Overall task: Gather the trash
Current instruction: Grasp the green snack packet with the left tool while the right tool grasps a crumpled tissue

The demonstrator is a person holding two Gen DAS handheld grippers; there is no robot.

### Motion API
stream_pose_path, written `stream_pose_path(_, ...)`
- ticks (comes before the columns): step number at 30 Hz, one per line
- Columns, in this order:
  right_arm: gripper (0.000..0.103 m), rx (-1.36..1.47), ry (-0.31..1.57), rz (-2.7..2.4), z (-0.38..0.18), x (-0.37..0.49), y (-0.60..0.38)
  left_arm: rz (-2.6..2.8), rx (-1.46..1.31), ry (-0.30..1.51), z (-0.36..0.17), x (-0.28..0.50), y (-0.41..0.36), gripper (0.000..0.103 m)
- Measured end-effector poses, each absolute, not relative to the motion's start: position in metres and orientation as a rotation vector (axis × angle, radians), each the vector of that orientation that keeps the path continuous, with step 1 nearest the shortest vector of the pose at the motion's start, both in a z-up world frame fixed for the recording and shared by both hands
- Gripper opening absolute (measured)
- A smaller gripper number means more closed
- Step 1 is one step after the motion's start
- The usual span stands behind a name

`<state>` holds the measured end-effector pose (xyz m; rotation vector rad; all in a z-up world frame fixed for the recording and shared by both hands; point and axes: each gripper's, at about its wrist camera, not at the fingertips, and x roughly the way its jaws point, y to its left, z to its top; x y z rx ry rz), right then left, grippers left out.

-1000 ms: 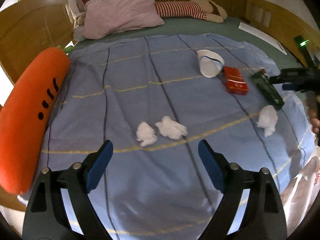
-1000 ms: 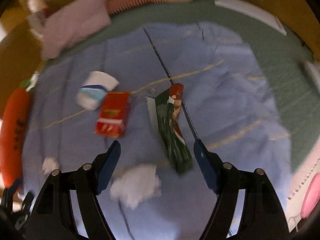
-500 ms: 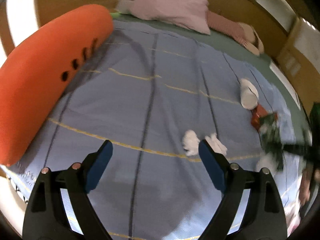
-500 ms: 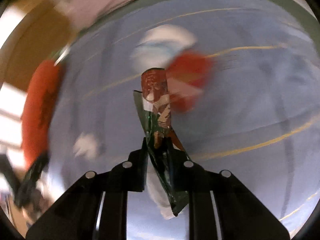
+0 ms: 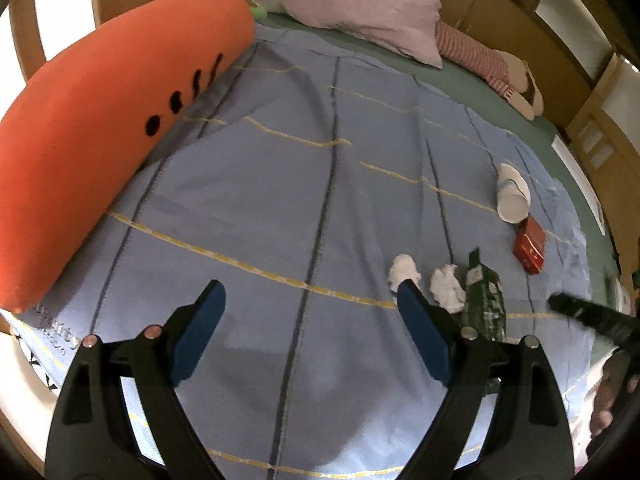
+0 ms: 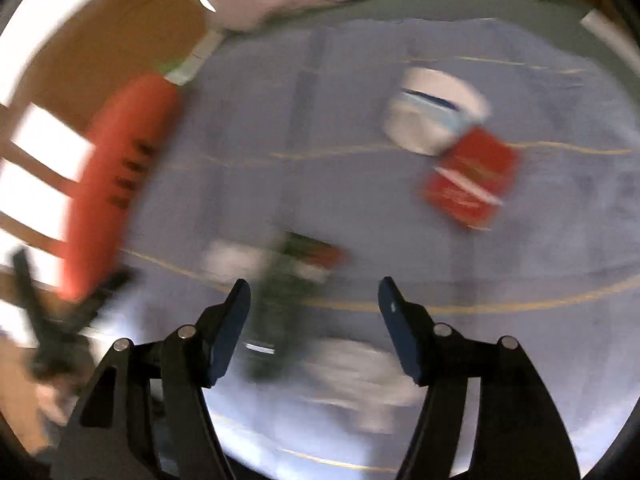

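Note:
Trash lies on the blue blanket (image 5: 280, 180): two crumpled tissues (image 5: 404, 270) (image 5: 446, 284), a green snack wrapper (image 5: 482, 300), a red box (image 5: 530, 244) and a white paper cup (image 5: 512, 196). My left gripper (image 5: 310, 300) hovers open and empty, the tissues just past its right finger. My right gripper (image 6: 314, 292) is opening; the blurred green wrapper (image 6: 288, 280) sits loose between the jaws near the left finger, with no pad pressing on it. The right view also shows the red box (image 6: 468, 180), the cup (image 6: 432, 116) and a tissue (image 6: 352, 368). The right gripper (image 5: 592, 318) is a dark blur at the left view's right edge.
A long orange carrot pillow (image 5: 100, 152) lies along the blanket's left side. A pink pillow (image 5: 360, 4) and a striped plush toy (image 5: 480, 60) rest at the head of the bed. Wooden panels surround the bed. A hand (image 5: 612, 392) shows at lower right.
The right gripper shut on the green wrapper, carried it left to the two tissues, then opened off it. The left gripper swung left and rolled, so the carrot pillow looms larger.

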<state>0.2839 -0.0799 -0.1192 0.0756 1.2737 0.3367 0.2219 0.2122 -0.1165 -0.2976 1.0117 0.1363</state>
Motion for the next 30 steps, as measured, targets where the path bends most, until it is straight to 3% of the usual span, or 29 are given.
stream_pose_path(5,0.065,-0.066,1.466,0.343,-0.168,0.251,-0.076,0.05,-0.287,1.032,-0.12,0.224,0.197,0.089)
stream_pose_path(8,0.064,-0.153,1.479,0.336,-0.183,0.235,-0.068,0.081,-0.293,1.03,-0.122,0.224,0.2,0.089)
stream_pose_path(12,0.016,-0.177,1.436,0.347,-0.177,0.226,-0.064,0.101,-0.34,1.027,-0.124,0.223,0.207,0.089)
stream_pose_path(18,0.013,-0.082,1.36,0.293,-0.147,0.234,-0.099,-0.129,-0.349,1.102,-0.131,0.25,0.161,0.091)
stream_pose_path(23,0.013,0.017,1.338,0.24,-0.128,0.225,-0.132,-0.288,-0.13,1.231,-0.162,0.264,0.083,0.093)
stream_pose_path(24,0.014,0.029,1.334,0.234,-0.125,0.225,-0.132,-0.319,-0.081,1.263,-0.172,0.264,0.068,0.09)
stream_pose_path(25,0.014,0.045,1.33,0.228,-0.124,0.223,-0.136,-0.332,-0.051,1.276,-0.177,0.264,0.061,0.072)
stream_pose_path(28,0.014,0.08,1.304,0.216,-0.116,0.199,-0.151,-0.296,0.079,1.249,-0.182,0.256,0.054,0.044)
stream_pose_path(30,0.014,0.083,1.279,0.206,-0.106,0.196,-0.153,-0.285,0.061,1.233,-0.178,0.252,0.059,0.032)
